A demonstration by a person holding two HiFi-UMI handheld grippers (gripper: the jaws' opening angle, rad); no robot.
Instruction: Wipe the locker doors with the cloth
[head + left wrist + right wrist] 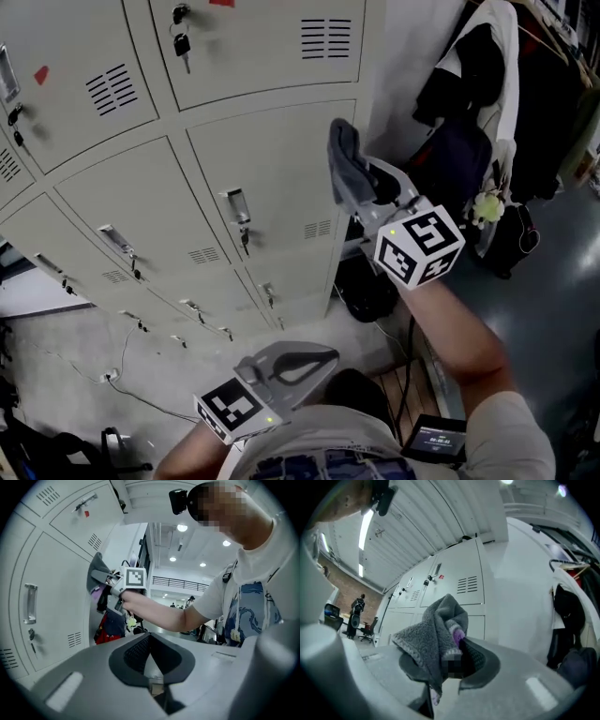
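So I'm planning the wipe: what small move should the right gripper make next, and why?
Probably press the grey fleece cloth, clamped in the right gripper, onto the beige metal locker door beside it; it looks just short of the surface.

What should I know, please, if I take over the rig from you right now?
Right gripper: shut on the grey cloth, held up by the right-hand locker door; contact unclear.
Left gripper: shut, empty, held low.
Done: cannot tell which doors are wiped.
Left: press the cloth to the door and wipe, then likely the other doors.
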